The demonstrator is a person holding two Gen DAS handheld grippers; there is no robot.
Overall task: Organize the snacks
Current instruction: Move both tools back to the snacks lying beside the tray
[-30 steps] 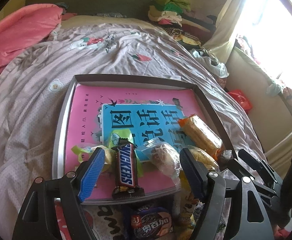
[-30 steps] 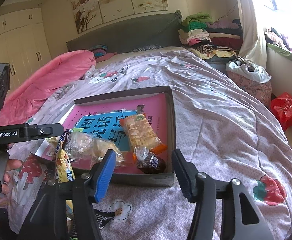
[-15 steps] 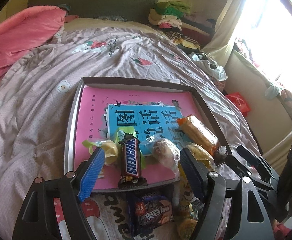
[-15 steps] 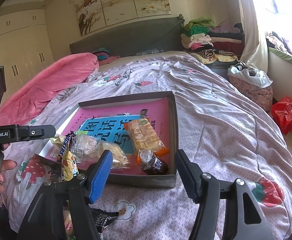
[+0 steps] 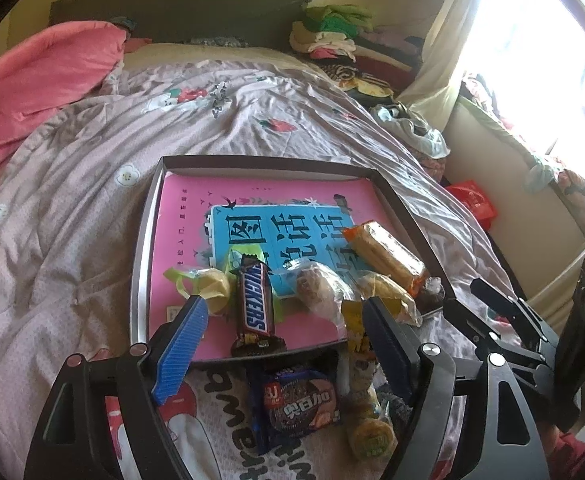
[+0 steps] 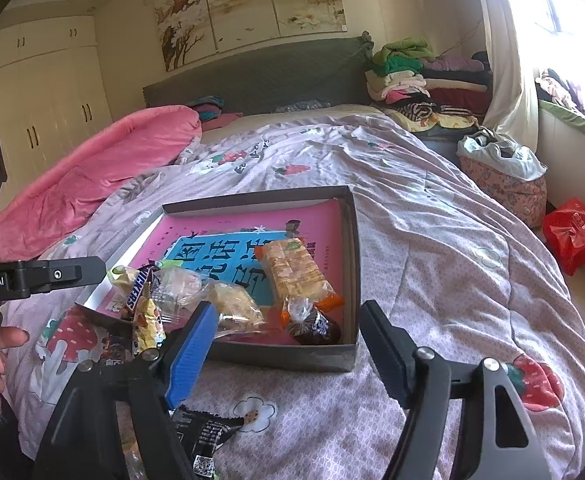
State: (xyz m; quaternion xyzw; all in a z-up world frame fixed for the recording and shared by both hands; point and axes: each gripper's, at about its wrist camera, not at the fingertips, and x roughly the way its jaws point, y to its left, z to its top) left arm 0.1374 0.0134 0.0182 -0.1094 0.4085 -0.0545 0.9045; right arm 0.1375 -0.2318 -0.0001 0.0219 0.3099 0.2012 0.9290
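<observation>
A shallow grey box (image 5: 142, 264) lined with a pink and blue book lies on the bed. In it are a Snickers bar (image 5: 254, 304), a yellow wrapped snack (image 5: 212, 288), a clear-wrapped pastry (image 5: 316, 288), an orange cracker pack (image 5: 384, 256) and a dark wrapped candy (image 6: 312, 328). My left gripper (image 5: 284, 301) hovers over the box's near edge, its jaws opening slightly with nothing gripped. In front of the box's near right corner (image 6: 284, 356), my right gripper (image 6: 288, 312) has opening jaws that touch no snack.
On the quilt before the box lie a dark blue cookie pack (image 5: 300, 404), a yellow pack (image 5: 364, 380) and a black packet (image 6: 204, 428). A hand (image 6: 8, 340) holds the left gripper. A pink duvet (image 6: 104, 168) lies far left, folded clothes (image 6: 404, 76) far right.
The left gripper drew back and up, so more of the packs in front of the box show. The right gripper's jaws spread wider, and the black packet came into view below it.
</observation>
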